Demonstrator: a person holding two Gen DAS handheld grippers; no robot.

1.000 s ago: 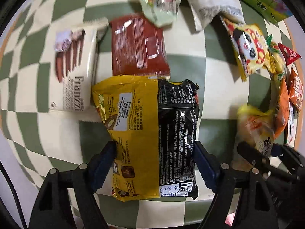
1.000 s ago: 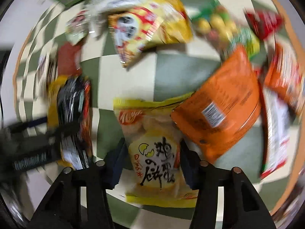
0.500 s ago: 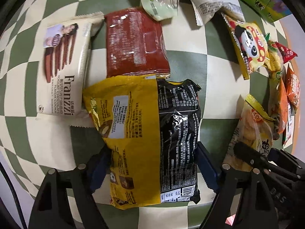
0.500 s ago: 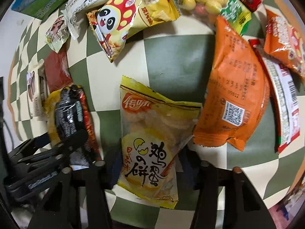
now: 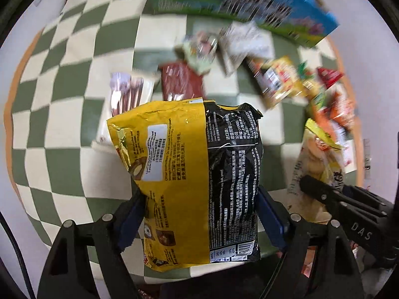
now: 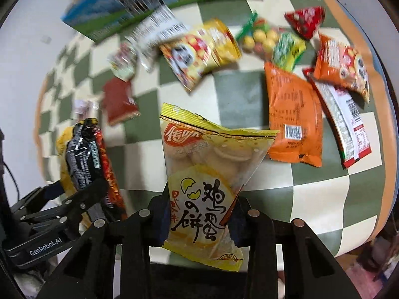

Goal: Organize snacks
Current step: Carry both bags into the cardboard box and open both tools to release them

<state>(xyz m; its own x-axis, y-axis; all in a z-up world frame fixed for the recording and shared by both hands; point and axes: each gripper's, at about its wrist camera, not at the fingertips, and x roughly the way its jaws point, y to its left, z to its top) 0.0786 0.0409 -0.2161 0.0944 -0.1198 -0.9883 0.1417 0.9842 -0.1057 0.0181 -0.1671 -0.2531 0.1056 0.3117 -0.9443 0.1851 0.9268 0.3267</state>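
Bags both lifted above the checkered mat (image 5: 62,124): we had the left gripper (image 5: 199,214) clamped on the yellow-black bag (image 5: 199,174), the right gripper (image 6: 199,214) clamped on the egg-biscuit bag (image 6: 204,174). Carrying step, we judged; next needs a drop spot. Grippers read "GenRobot.AI", "DAS".

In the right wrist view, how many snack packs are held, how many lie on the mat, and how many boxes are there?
Packs held: 2 (bag in left claw, cracker pack in right claw)
Packs lying on the mat: 10
Boxes: 1 (blue-green box)
Total: 13
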